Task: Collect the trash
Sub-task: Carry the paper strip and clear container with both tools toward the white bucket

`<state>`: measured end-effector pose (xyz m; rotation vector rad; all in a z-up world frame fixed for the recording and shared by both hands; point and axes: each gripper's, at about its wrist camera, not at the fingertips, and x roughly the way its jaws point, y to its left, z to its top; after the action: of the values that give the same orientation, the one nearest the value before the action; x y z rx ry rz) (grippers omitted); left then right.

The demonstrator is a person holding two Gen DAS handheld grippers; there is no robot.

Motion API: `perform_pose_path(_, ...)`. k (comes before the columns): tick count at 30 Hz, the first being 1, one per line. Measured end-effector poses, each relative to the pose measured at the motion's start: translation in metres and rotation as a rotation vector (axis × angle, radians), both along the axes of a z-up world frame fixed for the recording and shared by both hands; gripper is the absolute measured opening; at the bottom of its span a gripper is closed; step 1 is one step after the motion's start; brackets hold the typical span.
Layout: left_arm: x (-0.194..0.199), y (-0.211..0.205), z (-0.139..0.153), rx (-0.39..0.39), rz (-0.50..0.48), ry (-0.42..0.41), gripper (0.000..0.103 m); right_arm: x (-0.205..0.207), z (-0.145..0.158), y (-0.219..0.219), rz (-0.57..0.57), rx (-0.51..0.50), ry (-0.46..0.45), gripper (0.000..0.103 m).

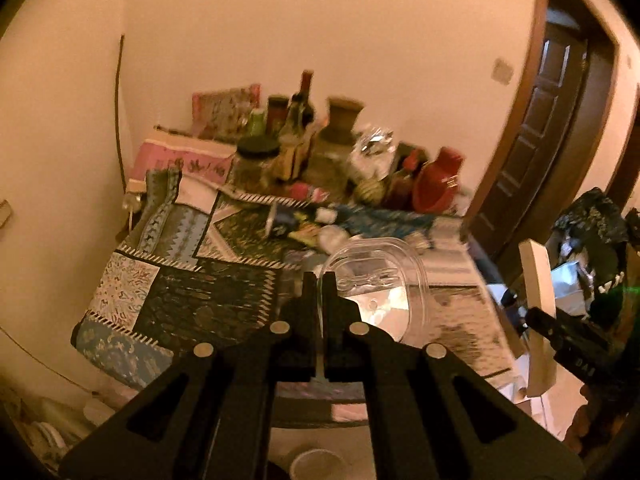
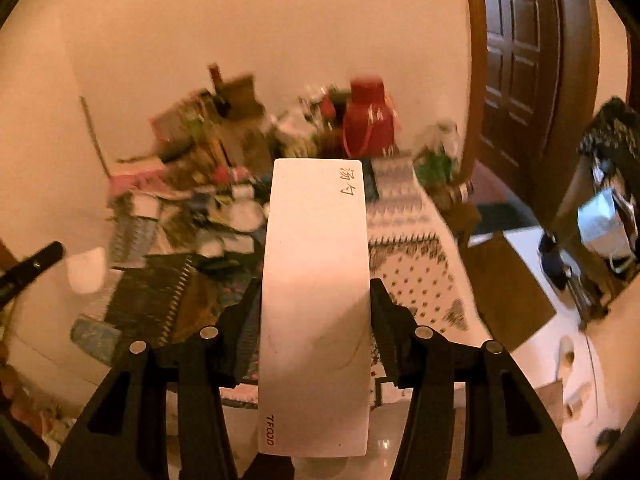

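**Both grippers loaded, above the cluttered surface**

Biggest first: the surface [image 1: 188, 292] under a patchwork cloth, seen below and ahead of both my grippers. Its far end by the wall is packed with clutter: a red jug [image 1: 438, 182], a dark bottle [image 1: 305, 98], a black-lidded jar [image 1: 256, 160], a pink box [image 1: 188, 160]. All blurred, details unreadable. A brown panelled door [image 2: 516, 60] stands to the right.

Right gripper [image 2: 316, 308]: fingers [image 2: 250, 320] clamped on the two long edges of a flat white paper sleeve [image 2: 316, 280], held lengthwise, pointing away from the camera. Printed characters near the far end, "TFOOD" near the close end. In the left wrist view the same sleeve shows edge-on at the right side, upright in that gripper.

Left gripper [image 1: 319, 292]: fingers [image 1: 308, 300] together, pinching the thin rim of a clear plastic container [image 1: 376, 280], which sticks out ahead and to the right of the tips. Whether its far edge touches the cloth, I cannot tell.
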<state>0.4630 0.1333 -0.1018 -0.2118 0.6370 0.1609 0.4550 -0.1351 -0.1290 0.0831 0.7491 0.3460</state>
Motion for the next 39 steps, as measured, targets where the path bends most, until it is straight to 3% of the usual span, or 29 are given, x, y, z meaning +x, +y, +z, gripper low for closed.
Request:
perform_pose_path(8,-0.067,-0.057,0.040,0.011,-0.020,-0.093,0.000,-0.046,0.041,-0.020,0.088,0.052,-0.104,0.048)
perform_pose_path(16,-0.120,-0.080,0.055,0.038,-0.085,-0.122,0.000,-0.090,0.049,-0.029,0.098,0.064,-0.127,0.048)
perform_pose_path(29,-0.204,-0.078,0.048,-0.009,-0.212,-0.113,0.000,-0.177,0.048,-0.022,0.011,0.061,-0.081,0.048)
perform_pose_path(39,-0.250,-0.064,0.022,-0.019,-0.256,-0.057,0.000,-0.234,0.030,-0.019,-0.041,0.074,-0.013,0.048)
